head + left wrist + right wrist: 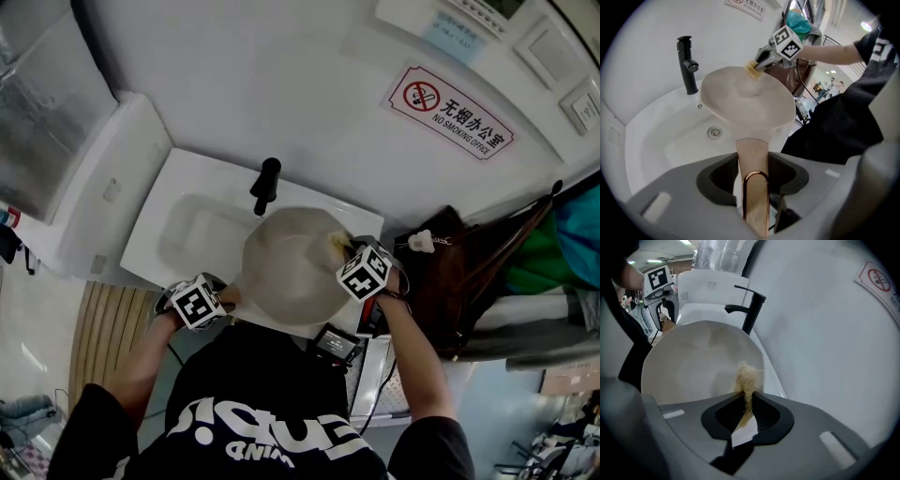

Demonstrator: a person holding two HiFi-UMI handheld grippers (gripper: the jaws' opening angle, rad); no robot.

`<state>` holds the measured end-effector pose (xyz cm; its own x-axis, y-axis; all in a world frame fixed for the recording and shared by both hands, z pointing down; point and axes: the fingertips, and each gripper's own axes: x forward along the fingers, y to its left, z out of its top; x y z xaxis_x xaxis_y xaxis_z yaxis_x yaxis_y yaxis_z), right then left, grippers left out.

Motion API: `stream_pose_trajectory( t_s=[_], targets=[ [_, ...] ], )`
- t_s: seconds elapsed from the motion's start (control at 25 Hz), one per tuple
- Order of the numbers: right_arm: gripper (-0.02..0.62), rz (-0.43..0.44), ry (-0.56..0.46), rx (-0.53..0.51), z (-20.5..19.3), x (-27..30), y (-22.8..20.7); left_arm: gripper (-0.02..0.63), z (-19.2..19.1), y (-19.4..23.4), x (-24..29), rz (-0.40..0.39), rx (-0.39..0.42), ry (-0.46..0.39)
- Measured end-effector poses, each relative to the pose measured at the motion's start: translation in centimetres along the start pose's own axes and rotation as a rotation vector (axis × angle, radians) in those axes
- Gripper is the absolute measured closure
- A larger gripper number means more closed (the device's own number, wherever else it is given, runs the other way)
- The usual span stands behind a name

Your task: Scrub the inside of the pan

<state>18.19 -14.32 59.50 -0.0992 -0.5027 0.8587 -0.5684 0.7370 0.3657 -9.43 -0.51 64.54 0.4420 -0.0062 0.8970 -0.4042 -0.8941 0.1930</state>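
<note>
A cream pan (292,267) is held over the white sink (192,202), its inside facing up. My left gripper (752,187) is shut on the pan's tan handle (752,159), which carries a copper loop. In the head view the left gripper (214,298) sits at the pan's near left side. My right gripper (745,401) is shut on a pale fibrous scrubber (747,378). The scrubber's tuft touches the pan's inner wall (698,364) near the rim. From the left gripper view the right gripper (761,61) presses the scrubber (752,70) at the pan's far edge.
A black faucet (266,185) stands behind the pan. The drain (714,132) lies in the basin below. A no-smoking sign (450,112) hangs on the wall. A brown bag (445,281) and clothing crowd the right. A slatted wooden surface (108,328) lies low on the left.
</note>
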Motion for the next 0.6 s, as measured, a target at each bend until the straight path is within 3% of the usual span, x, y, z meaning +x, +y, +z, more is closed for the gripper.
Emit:
stream_pose_trajectory(
  t_s=[0.6],
  targets=[
    [0.543, 0.102, 0.040, 0.007, -3.2, -2.2, 5.5, 0.411, 0.1, -0.1, -0.1, -0.010, -0.012, -0.009]
  ],
)
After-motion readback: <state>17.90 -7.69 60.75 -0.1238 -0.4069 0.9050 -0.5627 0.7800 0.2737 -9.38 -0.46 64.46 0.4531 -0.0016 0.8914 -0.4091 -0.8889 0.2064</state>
